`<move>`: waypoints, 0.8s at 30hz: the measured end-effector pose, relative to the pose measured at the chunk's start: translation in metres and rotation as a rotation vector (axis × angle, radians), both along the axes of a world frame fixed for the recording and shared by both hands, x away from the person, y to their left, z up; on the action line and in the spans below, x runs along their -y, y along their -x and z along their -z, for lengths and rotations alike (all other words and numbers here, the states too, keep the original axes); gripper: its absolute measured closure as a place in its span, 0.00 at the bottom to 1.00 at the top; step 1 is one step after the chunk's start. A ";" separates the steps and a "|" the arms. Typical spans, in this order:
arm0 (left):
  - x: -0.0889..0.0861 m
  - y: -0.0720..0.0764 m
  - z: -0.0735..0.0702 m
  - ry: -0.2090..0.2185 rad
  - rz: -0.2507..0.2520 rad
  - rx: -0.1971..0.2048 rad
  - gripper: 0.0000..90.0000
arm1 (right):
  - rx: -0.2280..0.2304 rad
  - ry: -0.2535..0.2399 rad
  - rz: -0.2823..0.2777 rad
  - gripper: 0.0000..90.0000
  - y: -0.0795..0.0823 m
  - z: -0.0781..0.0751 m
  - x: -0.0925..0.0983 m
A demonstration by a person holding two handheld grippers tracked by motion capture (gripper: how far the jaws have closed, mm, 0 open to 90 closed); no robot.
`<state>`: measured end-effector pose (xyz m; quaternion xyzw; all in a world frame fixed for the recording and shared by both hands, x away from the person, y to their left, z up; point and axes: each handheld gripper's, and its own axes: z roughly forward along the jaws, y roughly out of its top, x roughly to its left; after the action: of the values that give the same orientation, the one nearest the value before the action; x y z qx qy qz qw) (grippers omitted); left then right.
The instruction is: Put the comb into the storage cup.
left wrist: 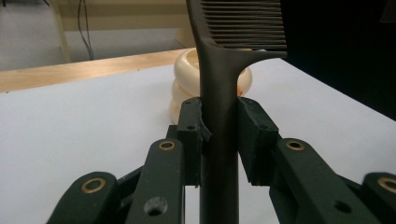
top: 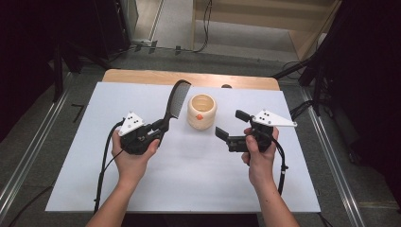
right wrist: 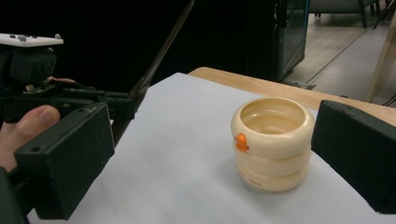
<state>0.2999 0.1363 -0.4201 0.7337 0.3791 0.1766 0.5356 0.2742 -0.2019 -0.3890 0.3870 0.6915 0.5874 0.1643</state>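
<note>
I see one comb (top: pixel 176 99) and one cream cup (top: pixel 202 111). My left tongs (top: pixel 163 126) pinch the comb's handle tight. My right tongs (top: pixel 230 126) gape wide, with the cup just ahead.

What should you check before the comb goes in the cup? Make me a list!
1. Comb held tight by the left hand-held gripper: ok, jaws clamp its handle.
2. Cup upright with its mouth open: ok.
3. Cup empty inside: ok, nothing shows in it.
4. Right hand-held gripper ready to steady the cup: ok, open, beside the cup, not touching.
5. Comb over the cup: not ok, it is off to the cup's left.
6. Mat flat: ok.
</note>
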 end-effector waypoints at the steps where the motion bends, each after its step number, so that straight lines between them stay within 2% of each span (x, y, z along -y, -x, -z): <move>1: 0.002 0.001 0.000 -0.002 0.004 0.005 0.80 | 0.000 -0.006 -0.006 0.00 -0.001 -0.001 -0.001; 5: 0.009 0.004 0.000 0.004 0.022 0.009 0.80 | -0.018 -0.030 -0.023 0.00 -0.007 -0.002 -0.007; 9: 0.015 0.007 0.001 0.006 0.039 0.015 0.80 | -0.032 -0.025 -0.021 0.00 -0.011 -0.002 -0.015; 16: 0.026 0.010 0.002 0.012 0.064 0.023 0.80 | -0.061 -0.052 -0.042 0.00 -0.018 -0.001 -0.024; 18: 0.028 0.011 0.002 0.014 0.074 0.025 0.80 | -0.070 -0.071 -0.028 0.07 -0.019 -0.001 -0.026; 24: 0.037 0.015 0.004 0.015 0.090 0.038 0.80 | -0.108 -0.099 -0.021 0.13 -0.024 0.000 -0.030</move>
<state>0.2846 0.0988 -0.4242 0.7424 0.3367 0.1636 0.5557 0.2983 -0.1716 -0.3886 0.4188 0.6734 0.6008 0.1012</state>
